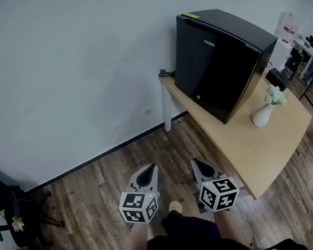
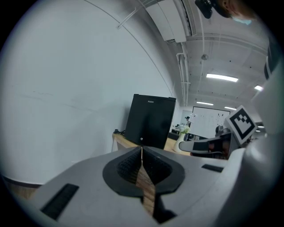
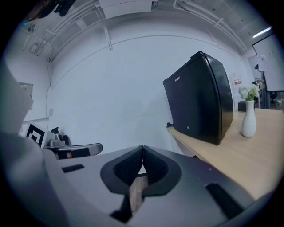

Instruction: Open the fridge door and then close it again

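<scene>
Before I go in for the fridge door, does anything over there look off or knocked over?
Nothing stands out. The black mini fridge stands upright on the wooden table with its door shut, and the white flower vase beside it is upright, nothing spilled. The left gripper and right gripper are shut and empty.

Support: wooden table (image 1: 261, 148) ahead of you | on it: black fridge (image 1: 219, 63), door shut, at the wall (image 1: 82, 74) end | white vase (image 1: 263, 116) of flowers (image 1: 275, 95) just beside the fridge

Fridge (image 1: 219, 63) on table (image 1: 260, 151) (vase (image 1: 263, 115) beside)
</scene>
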### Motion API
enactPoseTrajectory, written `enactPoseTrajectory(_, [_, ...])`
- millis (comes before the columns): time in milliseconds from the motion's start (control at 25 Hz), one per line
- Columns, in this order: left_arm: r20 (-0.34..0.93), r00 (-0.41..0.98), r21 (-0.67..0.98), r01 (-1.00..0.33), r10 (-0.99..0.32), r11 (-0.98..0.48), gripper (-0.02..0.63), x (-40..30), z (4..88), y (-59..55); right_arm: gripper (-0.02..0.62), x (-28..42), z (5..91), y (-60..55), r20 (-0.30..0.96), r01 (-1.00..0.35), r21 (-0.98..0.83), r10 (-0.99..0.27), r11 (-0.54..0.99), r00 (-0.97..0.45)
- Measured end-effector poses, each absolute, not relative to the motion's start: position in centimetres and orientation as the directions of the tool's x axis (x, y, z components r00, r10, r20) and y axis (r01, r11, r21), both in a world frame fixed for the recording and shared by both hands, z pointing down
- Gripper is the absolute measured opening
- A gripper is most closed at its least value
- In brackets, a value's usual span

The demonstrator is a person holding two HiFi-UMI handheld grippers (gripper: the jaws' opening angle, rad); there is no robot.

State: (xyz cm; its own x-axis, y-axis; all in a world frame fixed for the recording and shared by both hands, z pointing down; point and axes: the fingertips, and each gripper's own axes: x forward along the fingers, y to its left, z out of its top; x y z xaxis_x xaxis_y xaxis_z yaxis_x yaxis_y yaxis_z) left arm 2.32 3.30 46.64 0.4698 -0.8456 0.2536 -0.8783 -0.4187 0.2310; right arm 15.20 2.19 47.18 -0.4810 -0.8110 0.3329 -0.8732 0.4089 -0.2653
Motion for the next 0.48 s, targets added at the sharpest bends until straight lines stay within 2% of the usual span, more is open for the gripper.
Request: enactPoseTrajectory(480, [0.244, 0.471, 0.223, -0.878, -0.848, -0.424, 0.006, 4.5, 46.7, -3.7, -0.009, 17.1, 47.8, -4.7, 0.327, -0.868, -0.269, -0.808, 0.417, -0.489])
